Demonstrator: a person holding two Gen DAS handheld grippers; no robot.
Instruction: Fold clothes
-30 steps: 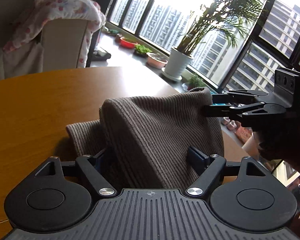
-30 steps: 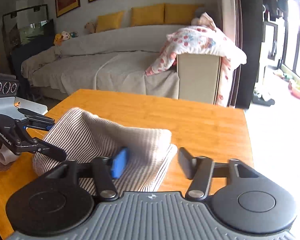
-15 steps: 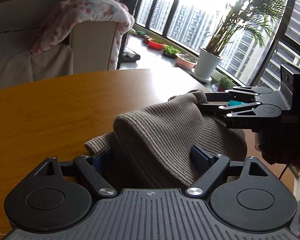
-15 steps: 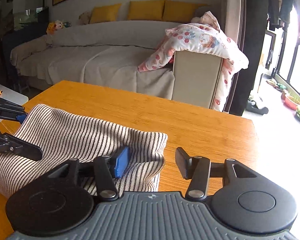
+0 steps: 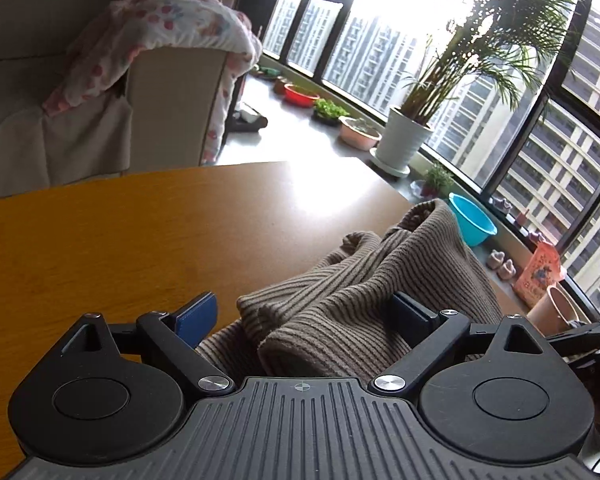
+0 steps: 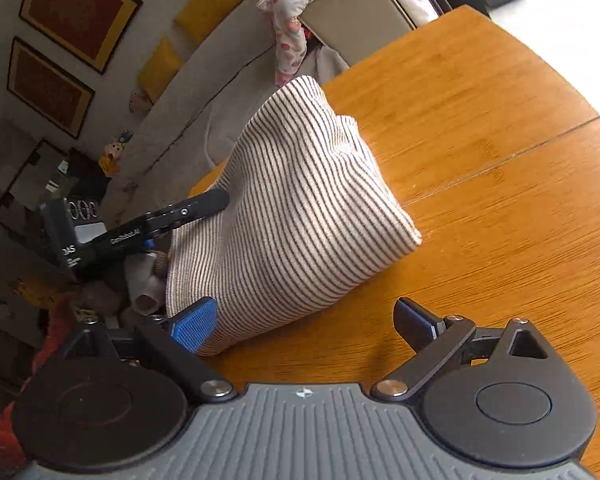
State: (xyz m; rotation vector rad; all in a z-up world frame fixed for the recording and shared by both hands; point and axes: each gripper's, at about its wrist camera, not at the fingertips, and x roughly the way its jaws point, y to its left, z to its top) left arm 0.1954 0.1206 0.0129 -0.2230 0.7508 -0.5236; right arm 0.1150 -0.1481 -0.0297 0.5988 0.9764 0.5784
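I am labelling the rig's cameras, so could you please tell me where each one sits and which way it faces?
Left wrist: behind the left gripper, facing the windows across the round wooden table; its open fingers straddle the striped knit garment.
Right wrist: behind the right gripper, tilted, facing the beige sofa; fingers open.
Shared: garment, table; the right view also shows the left gripper.
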